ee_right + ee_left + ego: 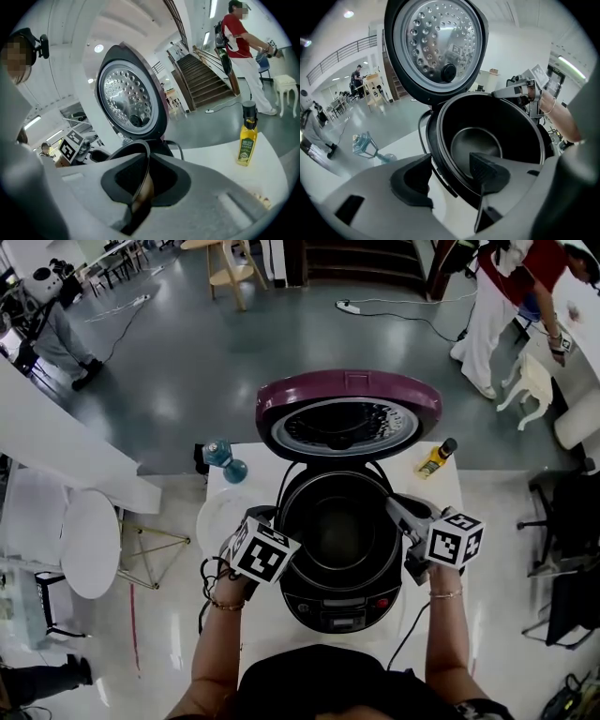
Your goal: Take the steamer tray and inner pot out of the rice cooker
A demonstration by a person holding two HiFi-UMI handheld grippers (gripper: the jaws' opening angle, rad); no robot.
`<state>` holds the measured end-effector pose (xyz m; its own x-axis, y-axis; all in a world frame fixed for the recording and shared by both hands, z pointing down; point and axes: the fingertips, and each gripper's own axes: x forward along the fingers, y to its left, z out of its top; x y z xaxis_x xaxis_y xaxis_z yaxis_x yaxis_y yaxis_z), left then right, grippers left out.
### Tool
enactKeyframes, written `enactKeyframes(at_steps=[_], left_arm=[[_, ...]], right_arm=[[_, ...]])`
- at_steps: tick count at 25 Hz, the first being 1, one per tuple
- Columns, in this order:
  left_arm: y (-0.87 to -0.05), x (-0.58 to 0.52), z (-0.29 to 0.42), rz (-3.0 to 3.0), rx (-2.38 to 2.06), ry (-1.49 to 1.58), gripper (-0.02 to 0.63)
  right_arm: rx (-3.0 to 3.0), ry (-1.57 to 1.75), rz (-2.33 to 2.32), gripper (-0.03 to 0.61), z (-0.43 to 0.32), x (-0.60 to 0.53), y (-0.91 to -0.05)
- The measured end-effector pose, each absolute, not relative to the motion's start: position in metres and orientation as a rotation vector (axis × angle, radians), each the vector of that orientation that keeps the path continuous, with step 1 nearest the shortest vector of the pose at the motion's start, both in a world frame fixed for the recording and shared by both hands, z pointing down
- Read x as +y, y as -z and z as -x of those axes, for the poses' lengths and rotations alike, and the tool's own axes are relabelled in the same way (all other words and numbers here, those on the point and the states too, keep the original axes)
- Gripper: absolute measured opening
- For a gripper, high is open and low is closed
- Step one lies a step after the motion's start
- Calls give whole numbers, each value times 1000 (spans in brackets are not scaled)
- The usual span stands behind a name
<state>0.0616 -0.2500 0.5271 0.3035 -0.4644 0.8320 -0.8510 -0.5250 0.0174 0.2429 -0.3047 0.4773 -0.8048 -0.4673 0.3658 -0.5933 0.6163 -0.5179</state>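
Right hand-held gripper (145,180) (396,509): you are pinching the right rim of the inner pot (123,149) (337,531). Both pads are pressing together on the thin metal edge.

Left hand-held gripper (450,176) (270,519): you are holding it spread, straddling the pot's left rim. One pad is hanging inside the inner pot (476,143) and the other outside the cooker's wall. I cannot tell whether either pad is touching.

The pot is sitting down inside the rice cooker (342,610), dark and bare inside. The cooker is standing mid-desk (441,493), control panel facing you. Its purple lid (347,413) (436,47) (126,98) is standing open at the back, perforated metal face showing.

A white round piece (217,519) is lying on the desk just left of the cooker, beside your left hand-held gripper; whether it is the steamer tray, I cannot tell. A blue glass piece (223,457) (365,145) is sitting at the far left corner. An oil bottle (436,457) (247,140) is standing at the far right.
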Motion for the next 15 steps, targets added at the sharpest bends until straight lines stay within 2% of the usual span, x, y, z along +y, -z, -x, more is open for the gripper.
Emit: enactKeyframes(at_steps=[4,15], left_arm=[[-525,-252,-57,-2046,-1208,-1133,200],[-515,-248,-59,-2055,-1292,-1300,141]], right_arm=[[-2678,-980,-874,34,-240,-305,-473],[-2755,-1033,-857,32,-239,-306,-464]])
